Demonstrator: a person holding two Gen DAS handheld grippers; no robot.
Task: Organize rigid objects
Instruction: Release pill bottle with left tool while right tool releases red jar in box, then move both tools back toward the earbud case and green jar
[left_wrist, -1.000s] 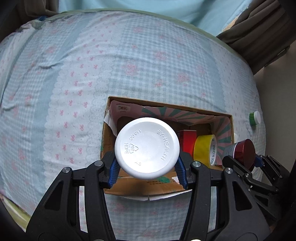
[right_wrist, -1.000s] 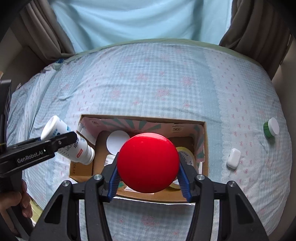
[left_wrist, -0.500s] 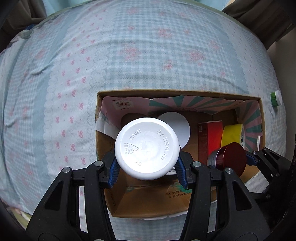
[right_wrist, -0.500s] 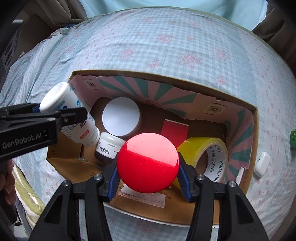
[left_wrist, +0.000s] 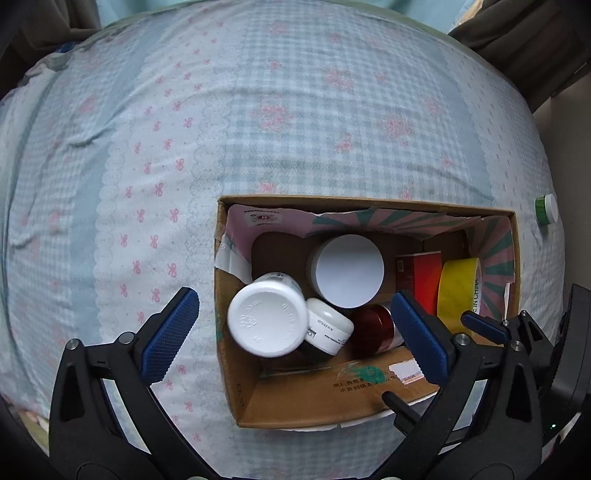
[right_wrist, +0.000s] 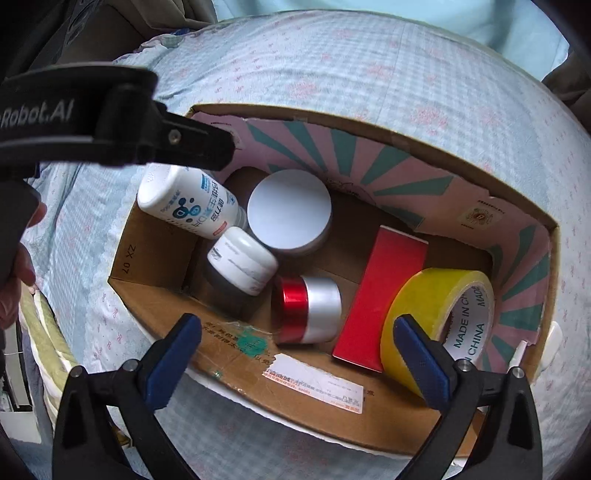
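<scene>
Both tongs hang above an open cardboard box (right_wrist: 229, 365) that sits on a bed covered in a blue checked sheet (left_wrist: 295, 110) with pink bows. Left tongs (left_wrist: 295, 332) have their jaws opening, the blue pads spread wide and pressing on nothing; a white supplement bottle (left_wrist: 266, 319) lies below and between them, in the left end of the box, its round base turned toward the camera. Right tongs (right_wrist: 297, 360) are likewise opening, pads apart and clear of everything; under them a red-lidded silver jar (right_wrist: 308, 310) lies on its side on the box floor.

Inside the box, seen from the right wrist, the white bottle (right_wrist: 188, 205) leans against the left wall with a small white cream jar (right_wrist: 242, 260) just beside it. A larger jar with a flat white lid (right_wrist: 289, 212) stands behind them, touching the cream jar. To the right of the silver jar a red carton (right_wrist: 384, 299) lies flat, and a roll of yellow tape (right_wrist: 436, 325) stands on edge against it at the right end.

Outside the box, a small green-and-white capped bottle (left_wrist: 546, 209) lies on the sheet well to the right, and something small and white (right_wrist: 553, 339) rests just beside the right wall. A person's fingers (right_wrist: 18, 258) show at the left edge.
</scene>
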